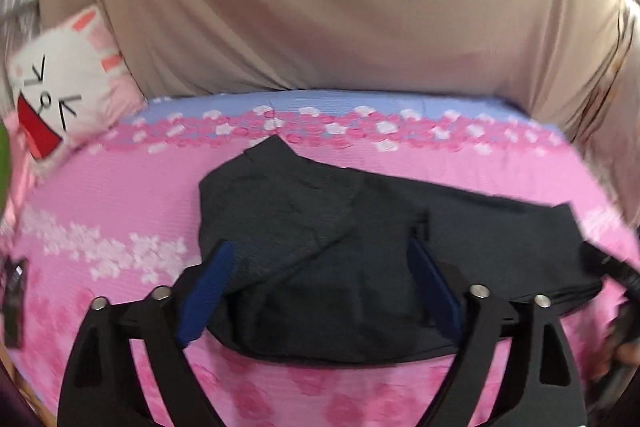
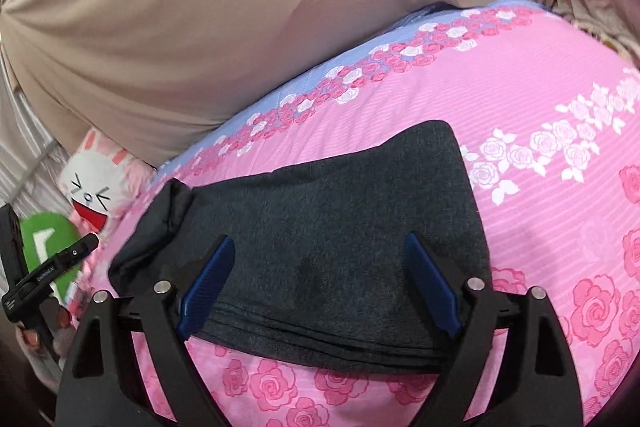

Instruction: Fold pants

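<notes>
From the left wrist we see our left tool [image 1: 320, 291] spread wide and gripping nothing, one pair of dark pants [image 1: 360, 247] lying folded on the pink floral bed [image 1: 120, 195], its flap towards 11 o'clock still rumpled. From the right wrist our right tool [image 2: 320, 287] is also wide and empty over the same single bundle, layered edges stacked at 6 o'clock; we judge folding nearly done, with only smoothing left, and we count one rabbit plush [image 2: 94, 187] at 9 o'clock.

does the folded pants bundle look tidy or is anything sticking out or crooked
Mostly tidy: the dark grey pants lie folded on the pink rose sheet. One end is untidy, though, a rumpled flap bunched up nearest the rabbit pillow. Both grippers are open, holding nothing.
</notes>
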### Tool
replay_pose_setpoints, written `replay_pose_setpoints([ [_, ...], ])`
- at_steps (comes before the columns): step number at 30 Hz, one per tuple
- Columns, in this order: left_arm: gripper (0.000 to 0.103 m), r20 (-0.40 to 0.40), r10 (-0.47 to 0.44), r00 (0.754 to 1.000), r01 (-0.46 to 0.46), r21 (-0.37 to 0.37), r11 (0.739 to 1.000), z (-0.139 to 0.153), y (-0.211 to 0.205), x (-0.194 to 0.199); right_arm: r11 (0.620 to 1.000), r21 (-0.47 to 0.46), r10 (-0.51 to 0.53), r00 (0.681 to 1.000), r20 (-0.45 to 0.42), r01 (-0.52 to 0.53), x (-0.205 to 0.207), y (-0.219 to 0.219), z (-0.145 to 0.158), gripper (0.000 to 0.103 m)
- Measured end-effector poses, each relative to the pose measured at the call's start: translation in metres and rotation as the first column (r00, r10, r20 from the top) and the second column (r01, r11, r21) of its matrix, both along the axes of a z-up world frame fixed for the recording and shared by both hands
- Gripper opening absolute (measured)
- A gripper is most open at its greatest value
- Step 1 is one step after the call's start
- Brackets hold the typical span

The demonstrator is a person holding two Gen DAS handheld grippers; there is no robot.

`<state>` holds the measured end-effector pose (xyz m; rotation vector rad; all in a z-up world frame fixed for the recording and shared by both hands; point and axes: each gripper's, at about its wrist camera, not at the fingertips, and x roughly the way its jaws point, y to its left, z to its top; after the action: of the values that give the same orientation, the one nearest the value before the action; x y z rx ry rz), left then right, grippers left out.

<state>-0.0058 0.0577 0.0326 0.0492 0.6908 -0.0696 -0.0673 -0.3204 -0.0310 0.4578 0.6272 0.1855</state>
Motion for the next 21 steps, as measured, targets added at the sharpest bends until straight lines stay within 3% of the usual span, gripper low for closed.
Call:
replay_pose_setpoints([
  [3, 0.087, 0.013, 0.039, 0.999, -0.041, 0.175, 0.984, -0.017, -0.009, 0.031, 0.999, -0.035, -0.005, 1.000, -0.005, 0.005, 0.001, 0.005, 0.000, 0.084],
  [5, 0.087, 0.001, 0.035, 0.999, -0.034, 0.238, 0.971, -0.027, -0.016, 0.049, 0.999, -0.047, -0.008, 1.000, -0.016, 0.007, 0.003, 0.006, -0.002, 0.084],
  [13, 0.087, -0.041, -0.060, 0.997, 0.070, 0.342, 0.937, -0.050, -0.044, 0.049, 0.999, -0.051, -0.020, 1.000, -0.016, 0.019, 0.005, 0.007, -0.004, 0.084],
  [15, 0.054, -0.055, -0.057, 0.997, 0.073, 0.371, 0.926, -0.058, -0.047, 0.058, 0.999, -0.051, -0.019, 1.000, -0.021, 0.017, 0.006, 0.008, -0.004, 0.084],
  [16, 0.005, -0.075, -0.042, 0.996, 0.067, 0.364, 0.929, -0.059, -0.045, 0.064, 0.998, -0.053, -0.019, 1.000, -0.022, 0.017, 0.007, 0.008, -0.004, 0.084],
  [17, 0.007, -0.095, -0.022, 0.995, 0.052, 0.326, 0.944, -0.056, -0.040, 0.071, 0.998, -0.053, -0.018, 1.000, -0.022, 0.016, 0.007, 0.009, -0.004, 0.084],
  [19, 0.006, -0.056, 0.011, 0.998, -0.002, 0.148, 0.989, -0.028, -0.017, 0.080, 0.998, -0.053, -0.019, 1.000, -0.019, 0.018, 0.006, 0.008, -0.003, 0.084],
  [21, 0.006, 0.033, 0.051, 0.998, -0.052, 0.037, 0.998, 0.005, -0.001, 0.077, 0.999, -0.050, -0.021, 1.000, -0.020, 0.020, 0.006, 0.008, -0.003, 0.084],
])
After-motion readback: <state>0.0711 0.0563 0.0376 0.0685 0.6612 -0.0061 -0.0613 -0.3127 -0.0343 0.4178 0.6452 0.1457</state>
